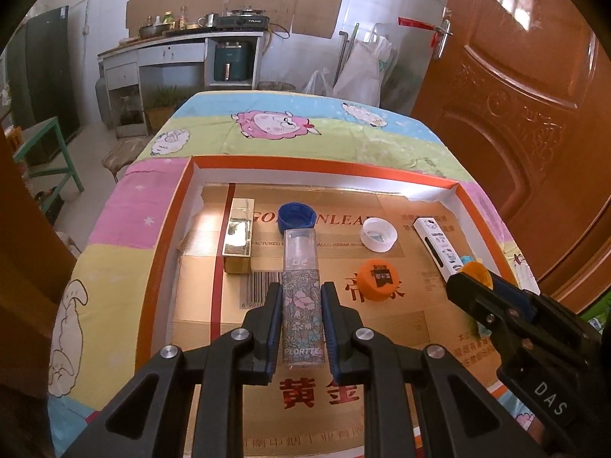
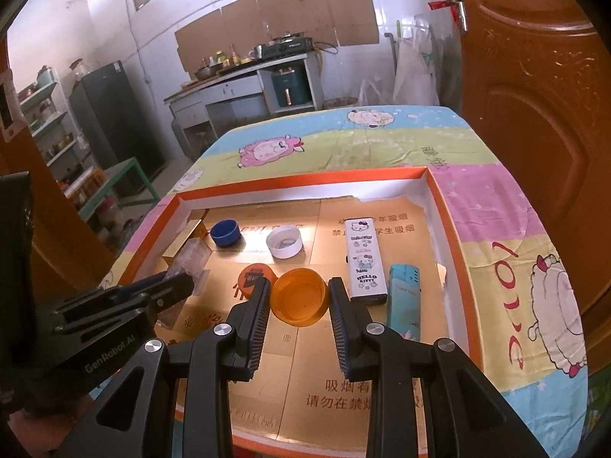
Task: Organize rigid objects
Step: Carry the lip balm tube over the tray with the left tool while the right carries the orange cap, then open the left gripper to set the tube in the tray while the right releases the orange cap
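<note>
Nearest the lens, the left gripper [image 1: 302, 328] is clamped on a tall clear plastic bottle with a floral label [image 1: 302, 297], pads pressing its lower half. The right gripper [image 2: 298, 316] closes around an upturned translucent orange plastic cap [image 2: 299, 297]; contact looks firm, though whether it is lifted I cannot tell.

To do this well, I would keep the bottle level and set each piece down in free space before letting go, clear of the white Hello Kitty rectangular case [image 2: 364, 259].

Everything sits in a wide shallow orange-rimmed cardboard tray [image 2: 450, 236] lined with gold printed card, on a pastel sheep-patterned cloth [image 2: 382, 145]. Behind are a kitchen counter and a brown carved door [image 2: 534, 95].
</note>
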`<state>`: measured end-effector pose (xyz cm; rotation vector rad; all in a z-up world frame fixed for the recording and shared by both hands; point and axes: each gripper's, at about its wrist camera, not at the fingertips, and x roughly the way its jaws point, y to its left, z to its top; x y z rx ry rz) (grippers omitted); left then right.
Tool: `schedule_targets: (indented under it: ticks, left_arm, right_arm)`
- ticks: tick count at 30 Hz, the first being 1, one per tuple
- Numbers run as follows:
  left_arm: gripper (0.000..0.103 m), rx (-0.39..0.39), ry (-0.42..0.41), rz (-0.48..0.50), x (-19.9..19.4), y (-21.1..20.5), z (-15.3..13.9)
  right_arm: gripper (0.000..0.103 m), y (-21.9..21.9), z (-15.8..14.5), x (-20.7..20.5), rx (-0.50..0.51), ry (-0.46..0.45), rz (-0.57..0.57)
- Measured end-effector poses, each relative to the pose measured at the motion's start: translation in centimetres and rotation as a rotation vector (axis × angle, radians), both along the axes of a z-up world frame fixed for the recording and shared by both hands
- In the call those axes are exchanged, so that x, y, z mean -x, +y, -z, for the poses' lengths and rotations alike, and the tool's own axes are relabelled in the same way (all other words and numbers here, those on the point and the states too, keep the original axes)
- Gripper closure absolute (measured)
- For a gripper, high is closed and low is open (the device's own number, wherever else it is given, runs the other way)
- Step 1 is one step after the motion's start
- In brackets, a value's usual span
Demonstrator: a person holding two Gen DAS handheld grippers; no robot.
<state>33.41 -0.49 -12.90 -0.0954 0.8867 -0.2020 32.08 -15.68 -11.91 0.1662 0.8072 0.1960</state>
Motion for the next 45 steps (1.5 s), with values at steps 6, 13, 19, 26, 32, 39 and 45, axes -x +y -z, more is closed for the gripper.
schedule_targets:
  ticks: [6,13,19,26,32,39,45]
  left_arm:
    - [0.082,-0.007,0.004,0.002,-0.4,-0.2,0.3]
    - [0.082,-0.013,0.014,0.006,-0.6,-0.3,0.6]
    - [0.082,-0.021,0.019,0.01,-0.8,-0.4,1.0]
    - [0.083,-0.021,0.021,0.014,-0.9,-0.5,1.2]
    - [0.083,-0.02,0.02,0.015,-1.0,-0.6,1.3]
    - [0.083,-0.017,0.019,0.017,-1.1,-0.6,1.5]
    - [0.082,-0.008,0.021,0.02,-1.1,-0.4,1.6]
  right_arm:
    - [0.072,0.1,0.4,-0.5,0.002,0.01,-0.003]
    - [0.072,0.4,1.0,-1.3,0.015,0.033,-0.01]
    - [0.072,0.7,1.5,-1.8,0.023,0.051,-0.015]
    - [0.072,0.8,2.1,-2.0,0.027,0.066,-0.017]
    - [0.072,0.9,2.5,-2.2,0.032,0.079,-0.018]
    - [0.072,0.8,2.9,-2.4,0.039,0.091,-0.017]
    - [0.071,0.8,3.0,-2.4,0.039,0.09,-0.016]
